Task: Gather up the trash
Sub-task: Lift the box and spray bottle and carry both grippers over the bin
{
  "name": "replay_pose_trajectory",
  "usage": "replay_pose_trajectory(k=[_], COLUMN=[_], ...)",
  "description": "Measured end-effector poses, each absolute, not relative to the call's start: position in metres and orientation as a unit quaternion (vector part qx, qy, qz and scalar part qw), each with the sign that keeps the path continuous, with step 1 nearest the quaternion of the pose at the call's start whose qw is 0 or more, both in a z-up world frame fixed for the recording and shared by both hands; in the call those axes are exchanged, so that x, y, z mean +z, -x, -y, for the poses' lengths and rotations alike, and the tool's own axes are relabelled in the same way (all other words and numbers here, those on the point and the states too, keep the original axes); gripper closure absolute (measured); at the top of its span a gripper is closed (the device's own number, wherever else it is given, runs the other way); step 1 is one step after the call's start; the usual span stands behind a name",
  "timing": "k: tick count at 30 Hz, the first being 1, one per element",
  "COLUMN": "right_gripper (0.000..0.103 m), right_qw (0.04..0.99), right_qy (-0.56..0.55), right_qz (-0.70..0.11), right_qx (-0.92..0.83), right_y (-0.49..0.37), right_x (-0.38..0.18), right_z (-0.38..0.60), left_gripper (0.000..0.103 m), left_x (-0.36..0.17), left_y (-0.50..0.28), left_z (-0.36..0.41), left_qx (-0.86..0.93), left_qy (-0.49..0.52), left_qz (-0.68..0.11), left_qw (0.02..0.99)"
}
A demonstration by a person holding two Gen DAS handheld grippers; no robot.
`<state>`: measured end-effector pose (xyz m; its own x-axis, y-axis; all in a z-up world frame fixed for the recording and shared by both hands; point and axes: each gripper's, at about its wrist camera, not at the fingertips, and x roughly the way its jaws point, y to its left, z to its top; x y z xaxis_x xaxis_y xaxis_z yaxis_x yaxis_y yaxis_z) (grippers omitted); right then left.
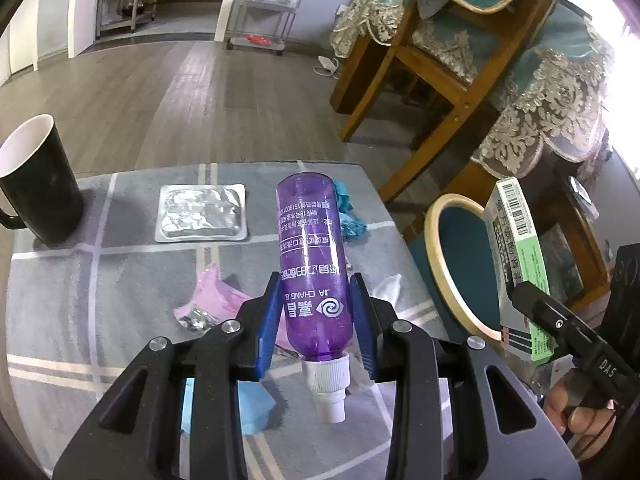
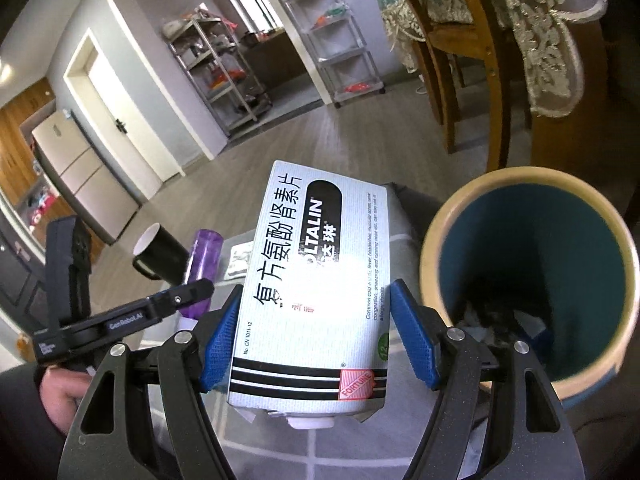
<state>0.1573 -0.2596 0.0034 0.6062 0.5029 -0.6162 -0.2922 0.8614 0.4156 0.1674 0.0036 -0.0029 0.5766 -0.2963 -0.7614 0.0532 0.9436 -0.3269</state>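
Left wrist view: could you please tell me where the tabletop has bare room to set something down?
Bare cloth lies between the black mug and the foil blister pack, and along the near-left edge. It is crowded around the pink wrapper, blue paper and teal cloth.

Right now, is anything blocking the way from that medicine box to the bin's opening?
Nothing visible does. The medicine box, held in the right gripper, sits just beside the bin, whose mouth is open, with only some trash at its bottom.
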Motion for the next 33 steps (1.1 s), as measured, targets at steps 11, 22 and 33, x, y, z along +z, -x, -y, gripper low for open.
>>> replay_pose_trajectory(k=[11, 22, 33], right_gripper=[0.030, 0.030, 0.030], right_qw=[0.899, 0.906, 0.901], right_qy=[-0.145, -0.180, -0.212], right_qz=[-0.377, -0.377, -0.377], right_qx=[0.166, 0.070, 0.032], right_y=[-0.145, -0.140, -0.144], right_x=[0.004, -0.002, -0.014], right_z=[0.307, 0.371, 0.409], left_gripper=[0.070, 0.070, 0.070], left_x=[0.005, 0.004, -0.035], left_y=[-0.174, -0.206, -0.252], left_z=[0.052, 0.158, 0.240], left_qx=[-0.145, -0.212, -0.236], left_qy=[0.108, 0.062, 0.034], left_qz=[-0.454, -0.467, -0.519], left_qw=[0.873, 0.856, 0.821])
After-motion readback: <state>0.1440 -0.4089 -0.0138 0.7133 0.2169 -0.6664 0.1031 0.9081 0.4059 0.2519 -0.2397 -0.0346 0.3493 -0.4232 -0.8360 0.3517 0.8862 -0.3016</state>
